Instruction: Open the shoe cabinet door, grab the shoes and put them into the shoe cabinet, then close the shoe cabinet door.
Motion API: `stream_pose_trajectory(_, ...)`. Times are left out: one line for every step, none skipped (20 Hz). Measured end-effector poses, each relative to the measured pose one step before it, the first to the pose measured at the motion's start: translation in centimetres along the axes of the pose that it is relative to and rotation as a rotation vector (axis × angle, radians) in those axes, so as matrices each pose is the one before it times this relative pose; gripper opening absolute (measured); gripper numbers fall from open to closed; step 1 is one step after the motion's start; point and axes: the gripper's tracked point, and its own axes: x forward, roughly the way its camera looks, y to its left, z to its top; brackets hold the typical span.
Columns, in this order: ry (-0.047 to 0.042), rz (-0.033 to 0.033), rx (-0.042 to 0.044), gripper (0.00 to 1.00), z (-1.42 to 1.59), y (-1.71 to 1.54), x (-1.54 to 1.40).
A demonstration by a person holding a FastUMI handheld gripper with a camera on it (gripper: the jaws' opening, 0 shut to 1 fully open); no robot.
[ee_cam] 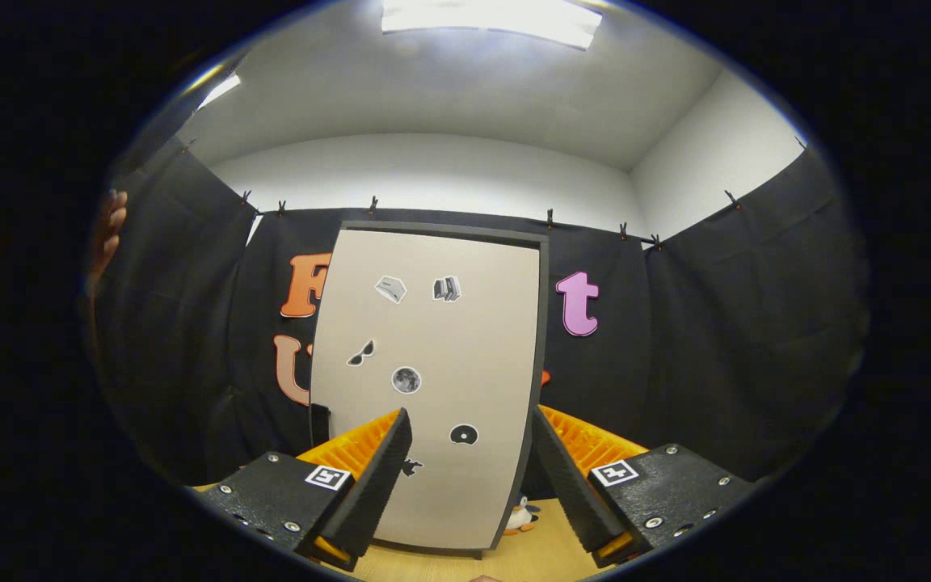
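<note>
My spread gripper [472, 453] faces the shoe cabinet door [433, 364], beige with black-and-white stickers and a dark frame, on a light wooden floor [538, 550].

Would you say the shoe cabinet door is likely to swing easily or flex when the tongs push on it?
The shoe cabinet door looks like a flat, thin panel, so probably stiff and fairly light. Its plain face, with only flat stickers, may be slippery. The tongs stand open before it, holding nothing.

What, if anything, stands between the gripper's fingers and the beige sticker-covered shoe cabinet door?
Nothing visible does. The open gripper faces the beige, sticker-covered shoe cabinet door directly, with open space between its fingers. A small penguin toy sits on the wooden floor by the door's lower corner, off to one side.
</note>
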Motion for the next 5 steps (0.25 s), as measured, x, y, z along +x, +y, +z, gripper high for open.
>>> stream_pose_trajectory(-0.01123,-0.00509,-0.00901,0.93,0.335,-0.164,-0.212)
stream_pose_trajectory(-0.00692,-0.00594,-0.00954,0.93,0.212,-0.216,-0.352)
stream_pose_trajectory(0.00102,-0.00859,-0.00781,0.93,0.147,-0.317,-0.261)
stream_pose_trajectory(-0.00033,-0.00593,-0.00564,0.93,0.178,-0.276,-0.259)
stream_pose_trajectory(0.00241,-0.0049,-0.00467,0.93,0.097,-0.196,-0.127)
